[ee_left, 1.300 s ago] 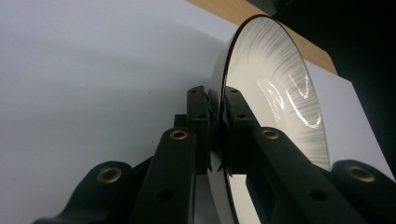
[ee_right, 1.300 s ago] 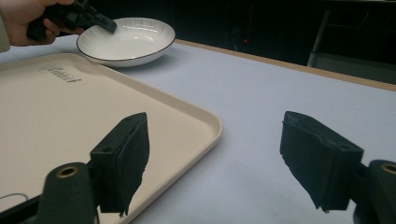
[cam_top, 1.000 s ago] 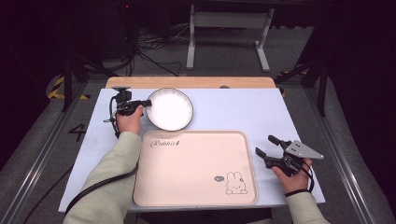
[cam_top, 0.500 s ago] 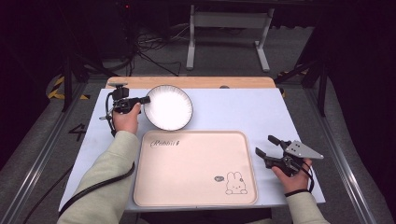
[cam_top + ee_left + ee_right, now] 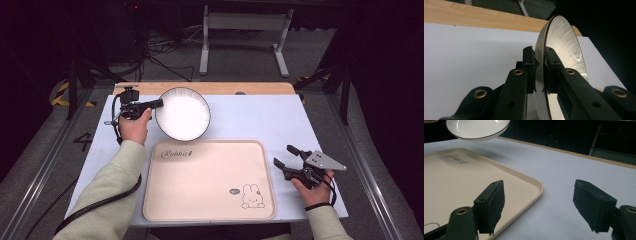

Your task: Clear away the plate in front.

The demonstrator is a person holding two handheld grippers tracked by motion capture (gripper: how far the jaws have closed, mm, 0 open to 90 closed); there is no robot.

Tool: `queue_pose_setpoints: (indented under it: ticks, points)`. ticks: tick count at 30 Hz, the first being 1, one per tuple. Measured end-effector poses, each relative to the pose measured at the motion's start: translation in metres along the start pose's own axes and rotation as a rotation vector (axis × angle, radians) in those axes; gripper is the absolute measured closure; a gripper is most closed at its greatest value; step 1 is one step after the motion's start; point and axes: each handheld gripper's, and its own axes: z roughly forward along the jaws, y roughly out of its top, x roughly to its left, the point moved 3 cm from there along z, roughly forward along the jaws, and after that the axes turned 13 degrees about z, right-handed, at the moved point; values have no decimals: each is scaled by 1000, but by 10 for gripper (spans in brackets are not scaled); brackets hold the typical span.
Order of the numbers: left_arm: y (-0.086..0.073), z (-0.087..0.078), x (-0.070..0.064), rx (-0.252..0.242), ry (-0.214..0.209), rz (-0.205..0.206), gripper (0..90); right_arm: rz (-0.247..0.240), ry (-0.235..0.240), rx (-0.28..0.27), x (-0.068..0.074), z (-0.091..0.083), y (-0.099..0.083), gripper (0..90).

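The left gripper has lifted the plate off the table.

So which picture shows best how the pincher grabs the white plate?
The left gripper view: the left gripper has its jaws shut on the plate rim. The high view shows the whole plate; the right gripper view shows its lifted underside.

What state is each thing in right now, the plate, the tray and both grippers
Plate: lifted off the table, clamped at its rim.
Left gripper: shut on the plate's rim, jaws on either side of it.
Right gripper: open, holding nothing, beside the tray's right edge.
Tray: flat on the table, nothing on it.
Table: white top, carrying the tray.
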Motion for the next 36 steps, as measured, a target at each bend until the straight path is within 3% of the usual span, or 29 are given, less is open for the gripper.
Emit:
queue_pose_setpoints:
  ticks: [8,17,32,36]
  points:
    - [4,-12,-10,-27,-31,24,817,-1,2,1,0,0,0,262]
    - [5,-27,-25,-38,-94,55,818,-5,2,3,0,0,0,261]
    - [-9,-36,-58,-48,-198,122,818,-11,3,7,1,1,0,265]
    - [-11,-38,-67,-47,-210,142,818,-12,3,9,1,1,0,266]
